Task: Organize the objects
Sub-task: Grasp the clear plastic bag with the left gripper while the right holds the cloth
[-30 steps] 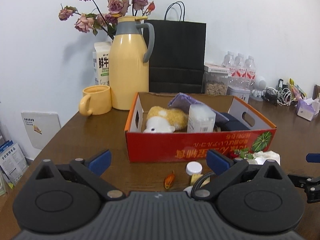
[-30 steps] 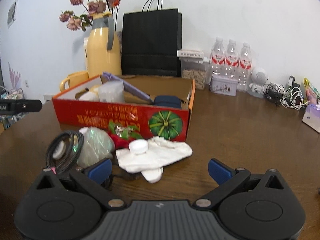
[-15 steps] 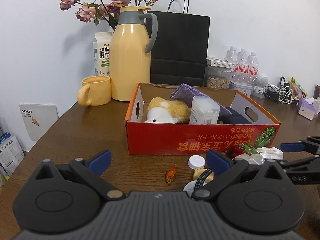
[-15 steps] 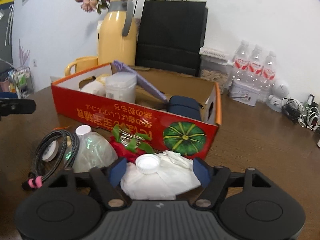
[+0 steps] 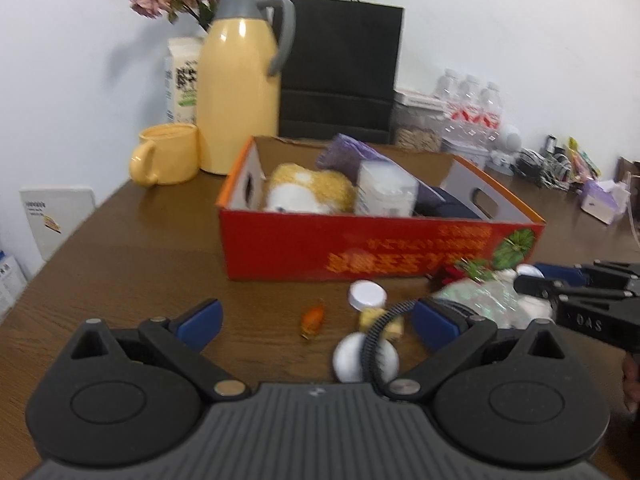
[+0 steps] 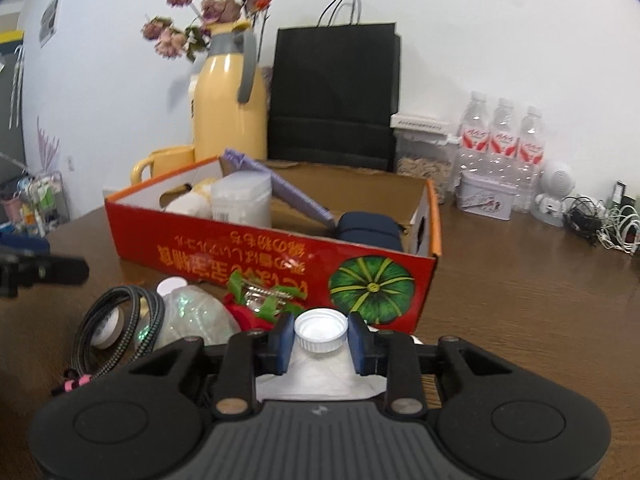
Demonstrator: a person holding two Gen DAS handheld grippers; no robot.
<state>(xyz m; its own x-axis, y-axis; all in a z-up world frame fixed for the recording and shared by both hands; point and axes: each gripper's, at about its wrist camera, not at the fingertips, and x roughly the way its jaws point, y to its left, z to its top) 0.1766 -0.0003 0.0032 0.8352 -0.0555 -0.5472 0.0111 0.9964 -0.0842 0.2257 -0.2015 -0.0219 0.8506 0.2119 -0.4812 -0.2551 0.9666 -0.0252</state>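
Note:
A red cardboard box sits mid-table holding a plush toy, a white jar, a purple item and a dark pouch. In front of it lie a white cap on white tissue, a red-green ornament, a clear plastic bag, a coiled cable, a small white-capped bottle and an orange bit. My right gripper is shut on the white cap. My left gripper is open above the table, empty.
A yellow thermos with dried flowers, a yellow mug, a milk carton and a black paper bag stand behind the box. Water bottles, a tin, a clear container and tangled cables line the back right.
My right gripper moved forward and closed its fingers around the white cap. The left gripper shifted slightly left and stayed open.

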